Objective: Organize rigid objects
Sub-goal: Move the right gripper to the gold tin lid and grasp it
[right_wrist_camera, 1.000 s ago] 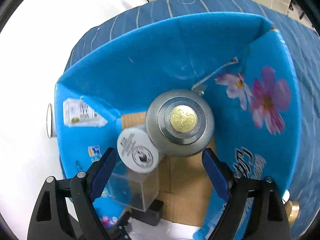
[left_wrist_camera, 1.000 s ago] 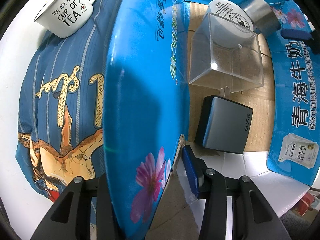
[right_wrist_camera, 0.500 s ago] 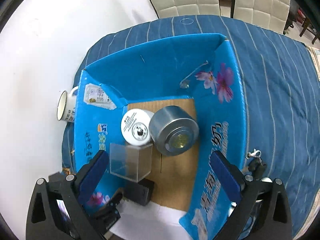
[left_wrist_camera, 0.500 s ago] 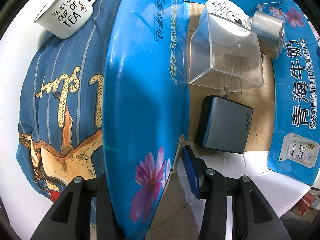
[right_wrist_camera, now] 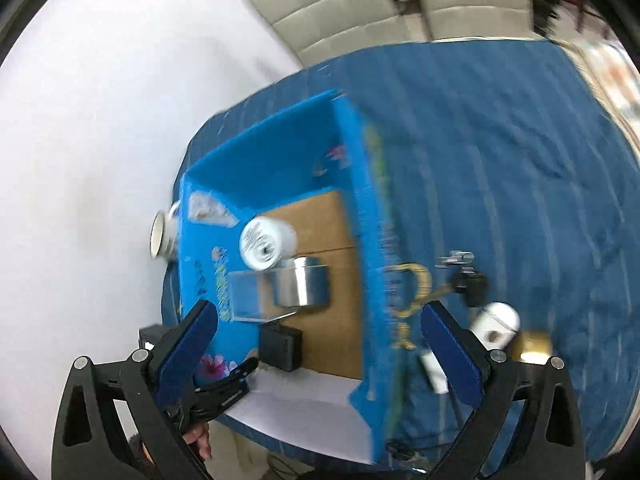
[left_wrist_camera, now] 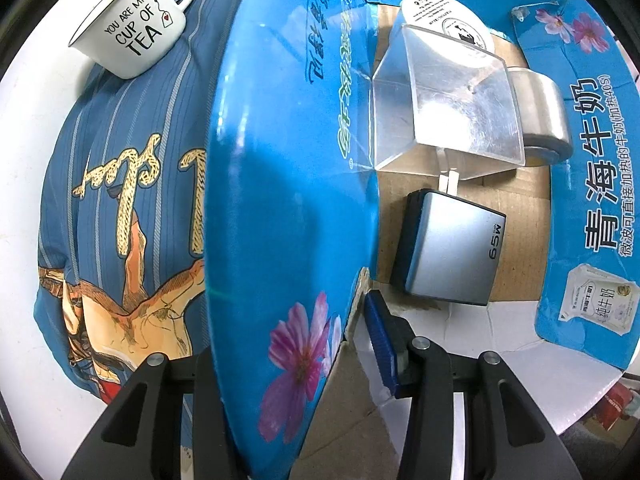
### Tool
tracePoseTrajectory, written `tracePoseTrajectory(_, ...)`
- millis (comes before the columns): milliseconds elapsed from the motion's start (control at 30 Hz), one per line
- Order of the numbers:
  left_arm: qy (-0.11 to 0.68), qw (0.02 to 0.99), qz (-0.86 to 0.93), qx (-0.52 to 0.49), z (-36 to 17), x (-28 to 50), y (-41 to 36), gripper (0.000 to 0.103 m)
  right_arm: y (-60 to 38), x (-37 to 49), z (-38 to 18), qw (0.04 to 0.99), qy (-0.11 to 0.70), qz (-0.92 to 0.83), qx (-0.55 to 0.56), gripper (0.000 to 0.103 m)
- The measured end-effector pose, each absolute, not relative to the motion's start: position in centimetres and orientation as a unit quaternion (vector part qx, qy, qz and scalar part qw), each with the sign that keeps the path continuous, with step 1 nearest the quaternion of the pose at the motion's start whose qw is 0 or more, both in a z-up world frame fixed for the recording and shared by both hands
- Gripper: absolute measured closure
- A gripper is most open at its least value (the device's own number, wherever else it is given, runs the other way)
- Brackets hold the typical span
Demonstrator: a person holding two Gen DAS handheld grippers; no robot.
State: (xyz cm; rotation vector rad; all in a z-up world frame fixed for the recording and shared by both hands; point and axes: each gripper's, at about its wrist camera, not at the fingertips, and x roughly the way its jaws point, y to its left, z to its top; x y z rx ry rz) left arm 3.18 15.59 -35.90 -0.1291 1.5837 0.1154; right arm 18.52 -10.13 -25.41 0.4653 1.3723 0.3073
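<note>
The blue cardboard box (left_wrist_camera: 288,168) is sitting open on a blue striped cloth (right_wrist_camera: 500,152), and inside it, on the brown floor, four things are lying close together: a white round tub (left_wrist_camera: 444,20) at the far end, a clear plastic case (left_wrist_camera: 444,100) leaning over it, a silver tin (left_wrist_camera: 540,112) lying on its side just beside the case, and a grey charger (left_wrist_camera: 448,256) marked 65W nearer the open end. The left gripper (left_wrist_camera: 296,364) is pointing down and clamping the box's side wall, one pad inside and one outside. The right gripper (right_wrist_camera: 320,344) is hanging above the box with its jaws spread wide, having just been opening, and nothing is between them; that view is blurring. Outside the box, a white mug (left_wrist_camera: 132,24) reading "YOU ARE MY CUP OF TEA" is resting against the wall the left gripper is holding. On the cloth on the other side, some small things are lying, too smeared to name. A hand (right_wrist_camera: 196,440) is showing under the left gripper.
</note>
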Motion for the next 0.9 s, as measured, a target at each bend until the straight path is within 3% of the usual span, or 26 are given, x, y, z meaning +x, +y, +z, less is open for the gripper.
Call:
tracePoseTrajectory(367, 0.711, 0.699, 0.052, -0.054, -36.0, 3.2, 15.4, 0.062, -22.2, 16.2, -31.5, 0.702, 0.659, 0.019, 0.270, 0.000)
tracePoseTrajectory(667, 0.712, 0.698, 0.052, -0.052, -35.9, 3.3, 14.9, 0.062, -23.4, 12.1, -39.2, 0.646, 0.704, -0.006, 0.294, 0.001)
tracePoseTrajectory(700, 0.712, 0.698, 0.052, -0.052, -35.9, 3.3, 15.1, 0.062, -23.3, 11.8, -39.7, 0.646, 0.704, -0.008, 0.294, 0.004)
tracePoseTrajectory(800, 0.712, 0.698, 0.051, -0.050, -35.9, 3.3, 15.2, 0.062, -23.1, 11.5, -40.6, 0.647, 0.708, -0.017, 0.282, 0.040)
tracePoseTrajectory(900, 0.713, 0.698, 0.052, -0.049, -35.9, 3.4, 15.1, 0.062, -22.8, 11.5, -41.5, 0.648, 0.712, -0.015, 0.272, 0.045)
